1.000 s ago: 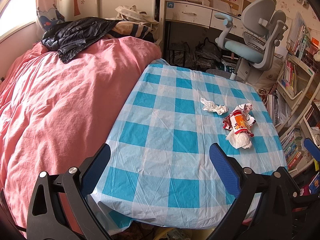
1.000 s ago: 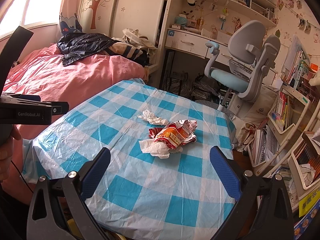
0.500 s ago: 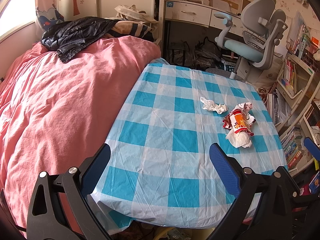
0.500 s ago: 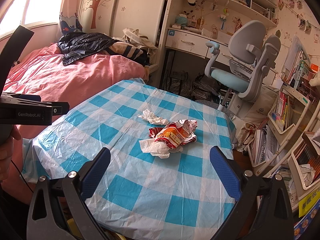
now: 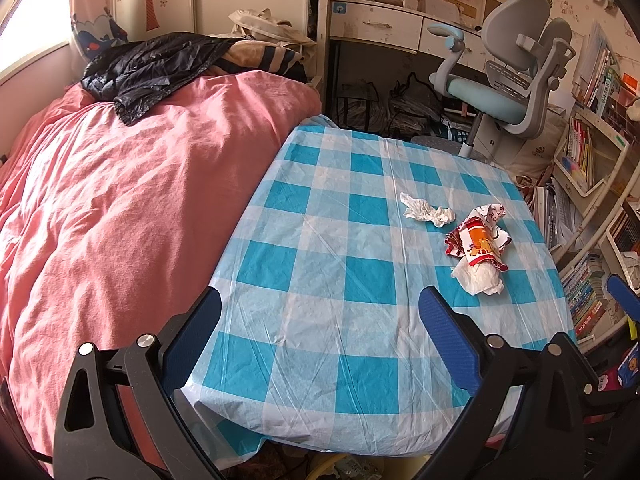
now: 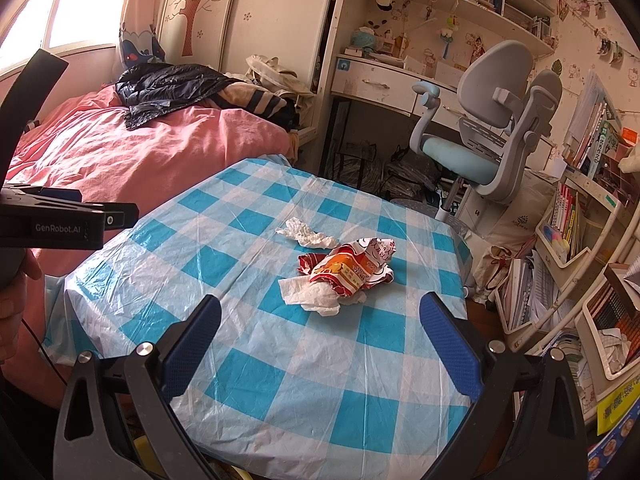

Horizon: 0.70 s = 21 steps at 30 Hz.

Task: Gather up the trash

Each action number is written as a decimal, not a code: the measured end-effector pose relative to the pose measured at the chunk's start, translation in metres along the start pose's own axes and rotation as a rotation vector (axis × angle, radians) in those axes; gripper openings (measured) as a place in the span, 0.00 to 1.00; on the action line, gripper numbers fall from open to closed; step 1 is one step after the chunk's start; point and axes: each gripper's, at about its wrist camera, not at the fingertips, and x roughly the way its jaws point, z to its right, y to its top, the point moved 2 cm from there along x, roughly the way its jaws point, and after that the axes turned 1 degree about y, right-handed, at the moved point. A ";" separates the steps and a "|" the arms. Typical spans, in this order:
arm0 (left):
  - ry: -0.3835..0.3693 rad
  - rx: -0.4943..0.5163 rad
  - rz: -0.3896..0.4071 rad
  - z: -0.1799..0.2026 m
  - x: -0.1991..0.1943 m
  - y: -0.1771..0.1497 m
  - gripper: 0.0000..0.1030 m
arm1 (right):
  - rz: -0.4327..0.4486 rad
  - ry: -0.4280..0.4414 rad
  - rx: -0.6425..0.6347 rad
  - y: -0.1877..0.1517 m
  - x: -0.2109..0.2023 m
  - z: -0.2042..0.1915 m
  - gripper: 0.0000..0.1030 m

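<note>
Both claws hang wide open and empty above the near edge of the bench (image 6: 280, 380) with its blue-and-white checked plastic cover. The right claw (image 6: 320, 332) points straight at the trash; the left claw (image 5: 320, 328) sits nearer the bed-side edge.

Toward the far right corner lie three pieces: a crumpled red-and-orange snack wrapper (image 6: 352, 268), a white paper tissue (image 6: 316, 298) tucked partly under its near side, and, just beyond, a separate twisted white tissue scrap (image 6: 308, 234).

I would send the right claw in low over the wrapper and pinch where wrapper overlaps tissue, taking both together. The cover looks slippery and loose, so close above it, not into it.
</note>
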 end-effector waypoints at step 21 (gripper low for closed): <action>0.001 -0.002 -0.002 -0.002 0.002 0.001 0.93 | -0.001 0.003 -0.002 0.002 0.004 -0.002 0.93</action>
